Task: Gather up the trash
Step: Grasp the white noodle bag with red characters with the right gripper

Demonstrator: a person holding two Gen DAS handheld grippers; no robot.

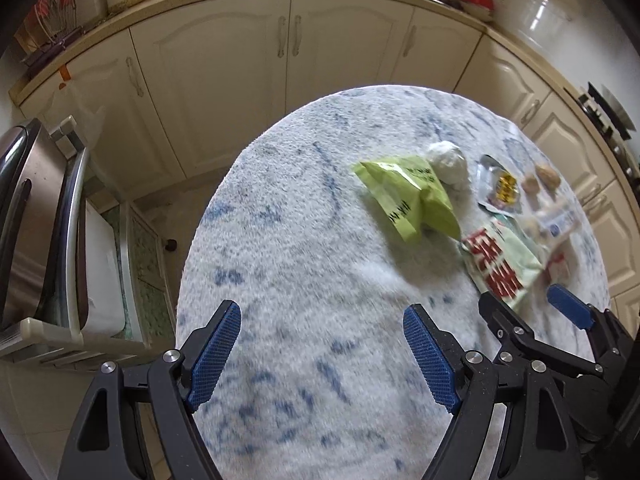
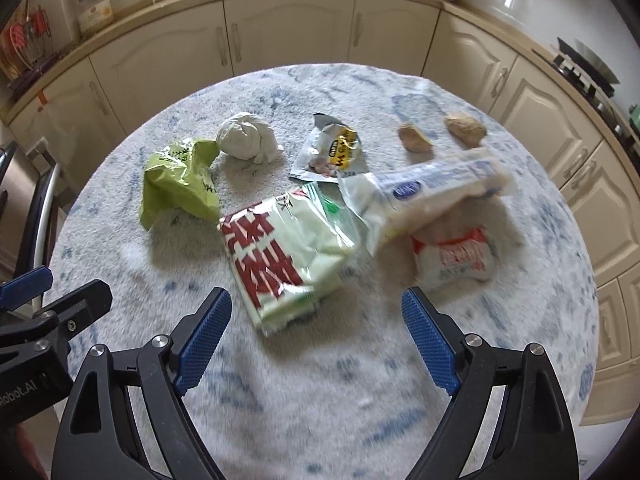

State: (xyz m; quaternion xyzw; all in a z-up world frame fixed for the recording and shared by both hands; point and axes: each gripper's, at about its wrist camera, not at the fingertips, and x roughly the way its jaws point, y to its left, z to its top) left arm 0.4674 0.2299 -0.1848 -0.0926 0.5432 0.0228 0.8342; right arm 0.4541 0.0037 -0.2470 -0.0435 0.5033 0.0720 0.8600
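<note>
So: trash sits spread on the table [image 2: 280, 400], nothing picked yet. Left to right: green bag [image 2: 180, 184], crumpled, light, grab a raised fold. Paper wad [image 2: 248, 142], soft, squeezes fine, pinch across the middle. Foil packet [image 2: 332, 156], torn open, thin and slippery, take the upturned edge. Red-print wrapper [image 2: 280, 256], flat plastic, closest to the right tongs [image 2: 316, 344]; pinch its near corner (it lifts a bit off the cloth). Long clear sleeve [image 2: 432, 188] and small red-white pack [image 2: 456, 260], both floppy. Two brown lumps [image 2: 416, 138] behind, can't tell what they are. Left tongs [image 1: 320, 352] spread apart, empty, over bare cloth. Right tongs also spread, nothing between.
</note>
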